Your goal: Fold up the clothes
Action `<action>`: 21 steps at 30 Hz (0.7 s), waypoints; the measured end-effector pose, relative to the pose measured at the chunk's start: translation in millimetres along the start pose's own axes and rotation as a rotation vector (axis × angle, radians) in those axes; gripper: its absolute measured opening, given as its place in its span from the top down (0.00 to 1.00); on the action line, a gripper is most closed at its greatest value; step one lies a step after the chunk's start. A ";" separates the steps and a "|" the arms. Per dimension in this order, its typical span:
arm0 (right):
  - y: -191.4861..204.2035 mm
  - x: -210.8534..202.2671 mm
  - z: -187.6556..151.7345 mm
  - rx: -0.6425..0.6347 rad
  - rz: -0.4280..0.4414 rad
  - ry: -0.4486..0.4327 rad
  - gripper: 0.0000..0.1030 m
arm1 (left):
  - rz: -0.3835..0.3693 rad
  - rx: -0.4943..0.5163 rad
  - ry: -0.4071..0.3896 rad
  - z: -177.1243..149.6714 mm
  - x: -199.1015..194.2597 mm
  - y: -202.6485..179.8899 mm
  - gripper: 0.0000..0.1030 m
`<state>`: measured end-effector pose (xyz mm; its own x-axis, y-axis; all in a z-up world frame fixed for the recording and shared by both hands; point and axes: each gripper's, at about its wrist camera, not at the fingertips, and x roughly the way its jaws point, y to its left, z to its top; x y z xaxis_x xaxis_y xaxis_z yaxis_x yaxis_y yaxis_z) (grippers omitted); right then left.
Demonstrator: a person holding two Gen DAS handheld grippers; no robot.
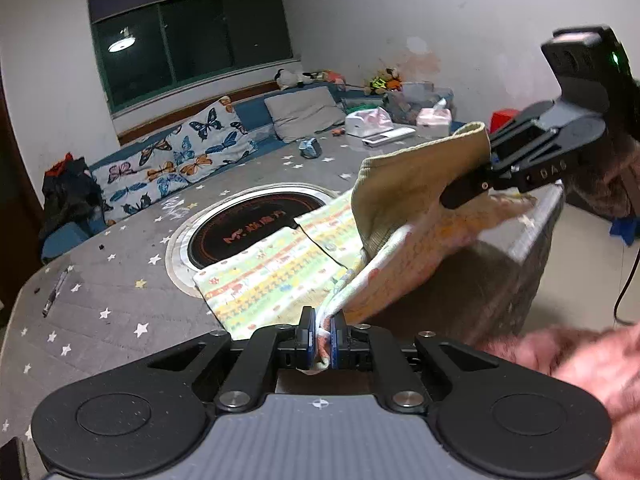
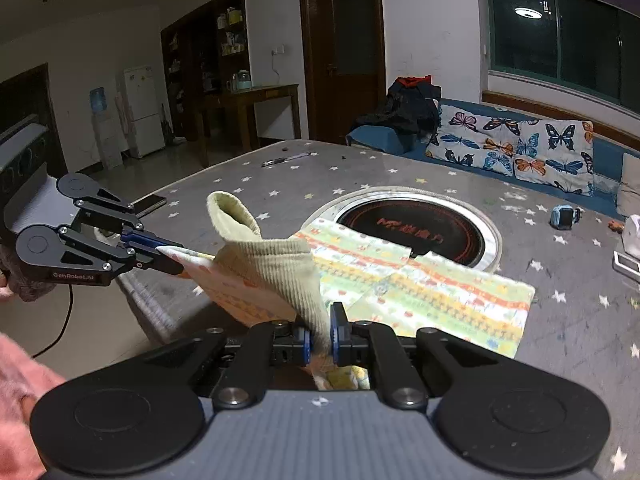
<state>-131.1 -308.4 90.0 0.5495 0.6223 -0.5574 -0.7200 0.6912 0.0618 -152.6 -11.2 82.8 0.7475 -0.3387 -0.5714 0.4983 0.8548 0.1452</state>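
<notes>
my left gripper [image 1: 325,330] is right in front of me, and its blue pads are pressed tight on one edge of the little pants [image 1: 280,276]. my right gripper [image 2: 319,334] pinches the other side, on the soft ribbed waist band [image 2: 276,268] of the same pants. i see both grippers holding the near end of the pants up in the air, just off the near edge of the table [image 1: 120,300]. the far end, with its bright rows of tiny pictures, lies flat on the gray star cloth near the middle of the table, and it covers part of the round black cooker ring [image 2: 420,228]. a pink fuzzy sleeve [image 1: 580,364] shows beside me. a pen [image 1: 54,292] lies near the left edge of the table. farther back, butterfly pillows [image 1: 176,160] sit along the blue couch.
</notes>
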 end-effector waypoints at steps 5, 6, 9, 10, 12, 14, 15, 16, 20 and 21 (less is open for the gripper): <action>-18.9 20.6 29.5 -0.032 -0.014 -0.006 0.92 | -0.026 -0.069 -0.012 23.5 17.9 30.6 0.92; -25.5 27.5 37.5 -0.035 -0.017 -0.005 0.92 | -0.028 -0.082 -0.010 29.1 24.0 37.9 0.92; -44.1 52.3 58.2 -0.041 -0.029 0.005 0.92 | -0.021 -0.130 0.013 44.0 47.1 62.0 0.92; -50.1 62.0 64.4 -0.044 -0.034 0.011 0.92 | -0.022 -0.154 0.025 47.8 56.2 70.7 0.92; -60.5 81.6 74.0 -0.045 -0.043 0.028 0.92 | -0.038 -0.220 0.055 52.7 75.9 88.6 0.92; -72.2 107.0 81.5 -0.042 -0.055 0.052 0.92 | -0.050 -0.293 0.095 53.1 97.6 106.6 0.92; -78.4 119.5 82.8 -0.036 -0.056 0.068 0.92 | -0.056 -0.329 0.115 53.3 108.5 115.6 0.92; -83.8 130.5 82.9 -0.021 -0.059 0.078 0.92 | -0.061 -0.361 0.136 52.6 119.3 123.9 0.92; -99.4 167.3 76.1 0.033 -0.061 0.114 0.92 | -0.062 -0.447 0.207 42.6 150.8 145.6 0.92; -103.1 176.3 73.2 0.052 -0.062 0.124 0.92 | -0.065 -0.463 0.219 40.1 156.2 149.5 0.92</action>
<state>71.0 -243.0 45.9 0.5338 0.5297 -0.6591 -0.6615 0.7471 0.0647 56.3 47.9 47.6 0.5871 -0.3493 -0.7303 0.2570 0.9359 -0.2410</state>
